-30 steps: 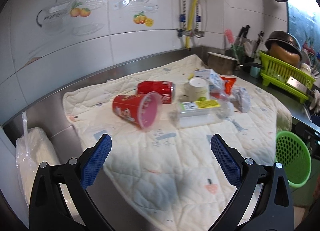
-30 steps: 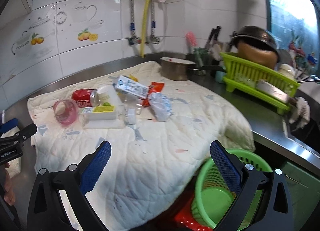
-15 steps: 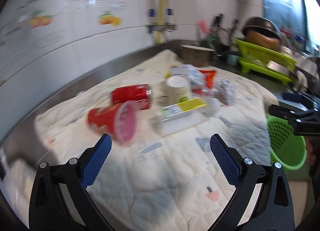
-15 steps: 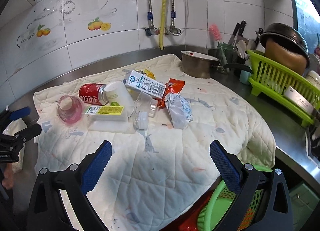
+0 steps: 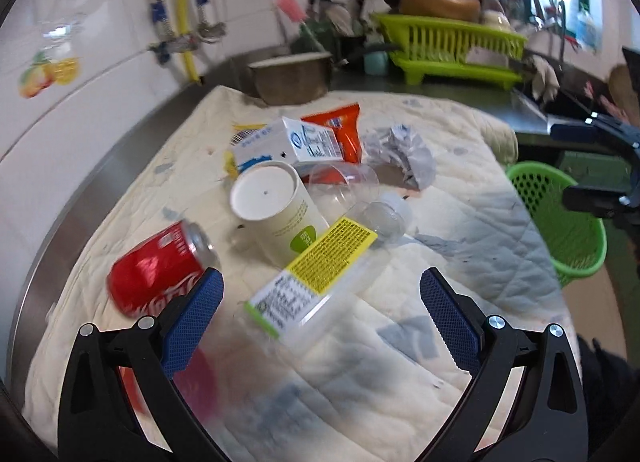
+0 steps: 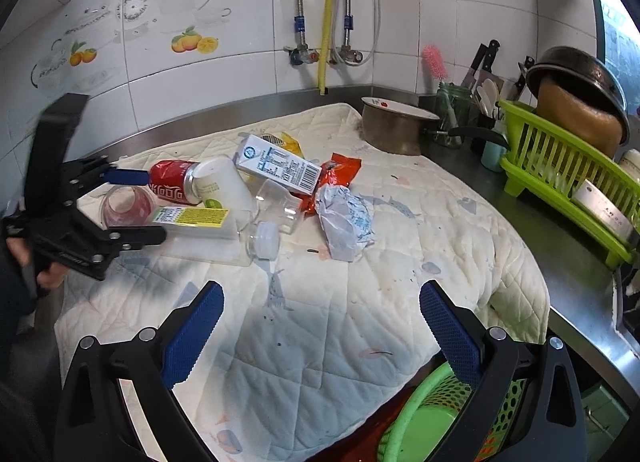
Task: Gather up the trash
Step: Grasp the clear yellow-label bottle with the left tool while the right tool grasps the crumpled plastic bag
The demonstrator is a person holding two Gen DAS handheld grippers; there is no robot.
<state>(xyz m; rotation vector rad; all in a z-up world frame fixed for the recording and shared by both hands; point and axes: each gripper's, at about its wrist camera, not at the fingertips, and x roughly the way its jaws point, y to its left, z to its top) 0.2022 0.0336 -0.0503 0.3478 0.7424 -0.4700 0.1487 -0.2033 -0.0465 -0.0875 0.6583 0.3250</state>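
Trash lies in a heap on a quilted cloth (image 6: 360,302): a red cola can (image 5: 160,270), a white paper cup (image 5: 276,214), a clear plastic bottle with a yellow label (image 5: 320,278), a milk carton (image 5: 288,142), an orange wrapper (image 5: 344,130), crumpled paper (image 5: 404,154) and a red plastic cup (image 6: 126,204). My left gripper (image 5: 320,298) is open just over the bottle, with the can by its left finger. My right gripper (image 6: 320,322) is open and empty above the cloth's front edge, over a green basket (image 6: 432,422).
A metal pot (image 6: 394,128) stands at the cloth's back right corner. A green dish rack (image 6: 568,170) with a pan and a utensil jar (image 6: 452,110) fill the right counter. The tiled wall with pipes (image 6: 332,14) is behind.
My left gripper has swung right and moved in close over the bottle and can. My right gripper has drawn slightly nearer the cloth. The trash has not moved.
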